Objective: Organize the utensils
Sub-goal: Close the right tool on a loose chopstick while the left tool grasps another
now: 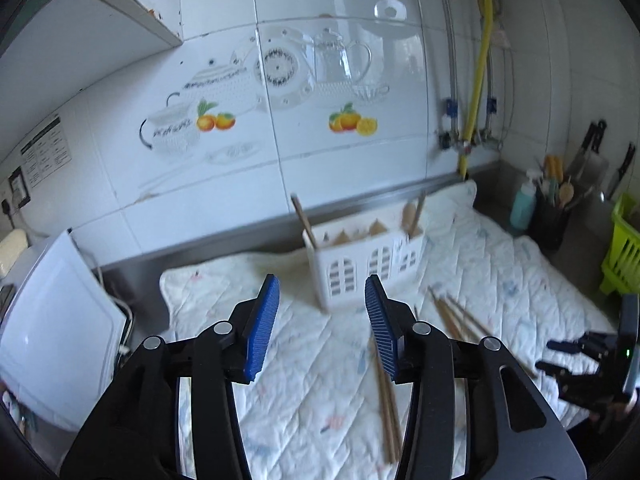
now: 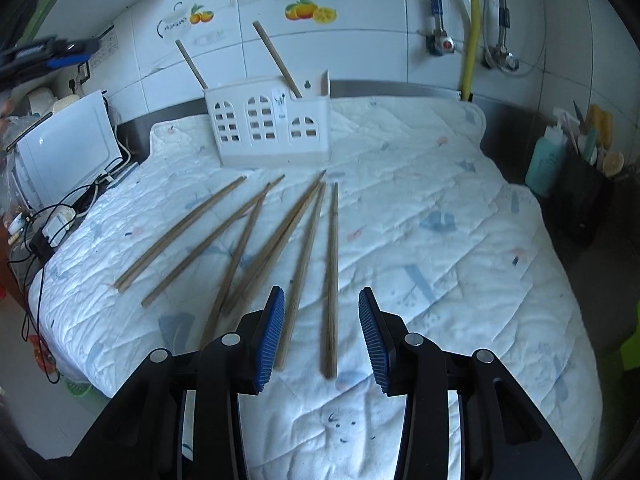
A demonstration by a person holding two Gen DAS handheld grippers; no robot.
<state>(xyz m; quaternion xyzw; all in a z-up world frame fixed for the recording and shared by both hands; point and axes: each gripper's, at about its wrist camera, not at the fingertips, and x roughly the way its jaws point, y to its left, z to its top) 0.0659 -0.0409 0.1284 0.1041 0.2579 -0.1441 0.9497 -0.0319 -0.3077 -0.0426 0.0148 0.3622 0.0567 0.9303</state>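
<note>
A white slotted utensil holder (image 2: 272, 128) stands on the quilted mat near the wall, with two wooden chopsticks (image 2: 278, 60) leaning in it; it also shows in the left wrist view (image 1: 360, 264). Several loose wooden chopsticks (image 2: 256, 236) lie fanned on the mat in front of it. My right gripper (image 2: 322, 336) is open and empty, low over the near ends of two chopsticks (image 2: 330, 280). My left gripper (image 1: 322, 324) is open and empty, above the mat in front of the holder, with chopsticks (image 1: 386, 408) lying below its right finger.
A white appliance (image 2: 68, 148) with cables stands at the mat's left. At the right are a teal bottle (image 2: 546, 160), a black utensil cup (image 1: 554, 220) and a green rack (image 1: 622, 248). The tiled wall with pipes (image 2: 472, 28) is behind.
</note>
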